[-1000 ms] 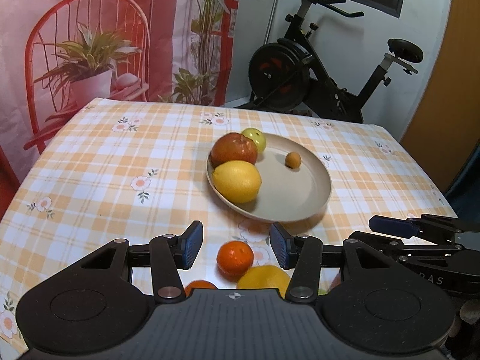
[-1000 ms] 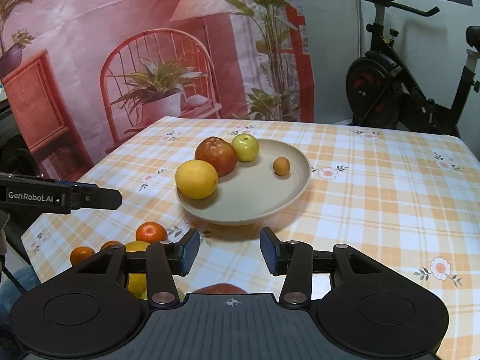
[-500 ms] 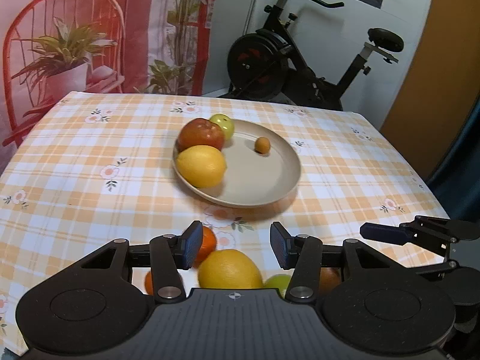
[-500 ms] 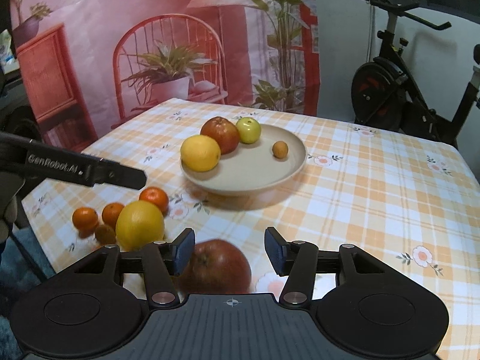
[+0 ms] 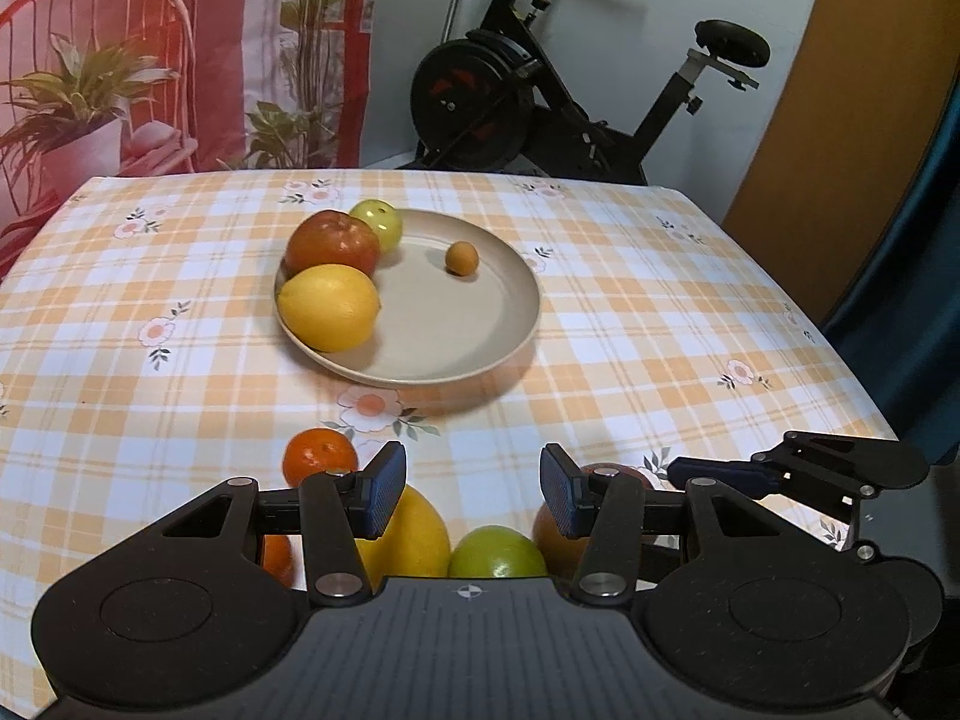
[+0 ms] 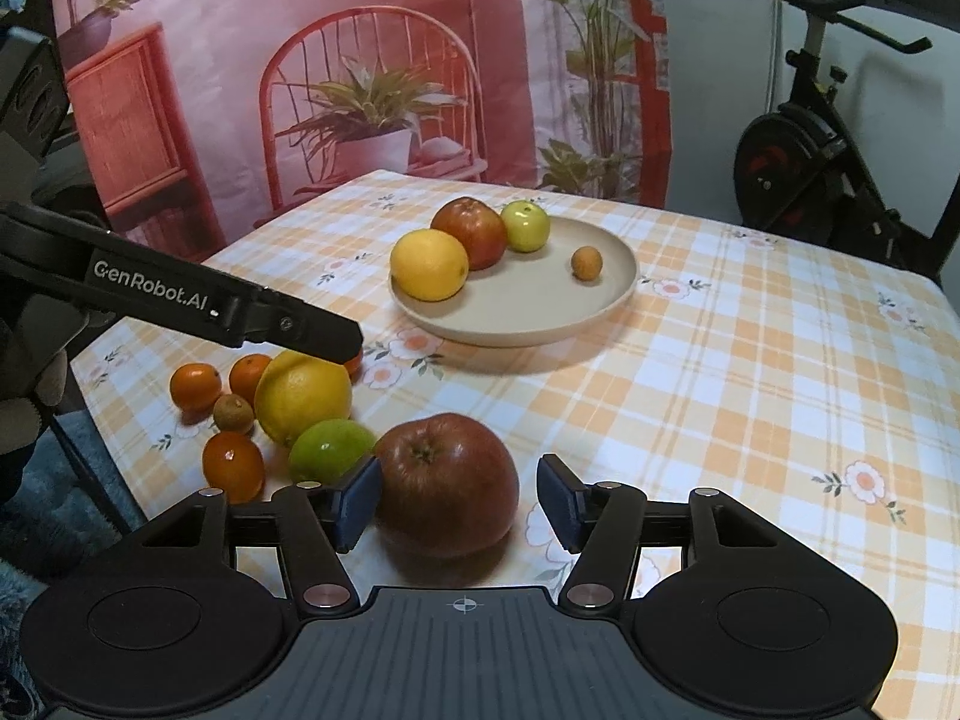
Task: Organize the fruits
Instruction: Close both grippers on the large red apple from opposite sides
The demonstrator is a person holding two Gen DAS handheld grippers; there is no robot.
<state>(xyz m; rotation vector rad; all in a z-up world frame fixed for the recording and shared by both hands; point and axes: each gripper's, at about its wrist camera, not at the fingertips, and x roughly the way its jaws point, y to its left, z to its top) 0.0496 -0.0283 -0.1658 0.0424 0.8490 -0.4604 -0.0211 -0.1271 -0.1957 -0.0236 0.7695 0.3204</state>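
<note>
At the near edge of the checked table (image 6: 750, 372), a red apple (image 6: 447, 483) sits between the pads of the right gripper (image 6: 459, 501), and the jaws are opening around it. The left pad looks to be right at the apple's skin, the right pad is clearly apart from it, so nothing is clamped yet. The step in hand is judged to be a pick of this apple for the beige plate (image 6: 618, 285), where a lemon (image 6: 429, 264), another red apple (image 6: 471, 231), a green apple (image 6: 525, 226) and a small brownish fruit (image 6: 586, 263) are already parked.

To do it well, the gripper should probably be slid a touch to the right so the apple is centred, then closed across its widest part, not up near the stem. A round, glossy fruit can squirt out if it's pinched too high. The open right half of the plate is where it should be set down, gently, so the fruits there aren't knocked.

The left gripper (image 5: 471, 495) hangs over the loose pile, jaws apart and nothing pressed between them; a big yellow citrus (image 5: 414, 534) and a lime (image 5: 498, 552) are seen below it, with an orange mandarin (image 5: 320, 456) just beyond. It's best kept clear of the right one's path.
</note>
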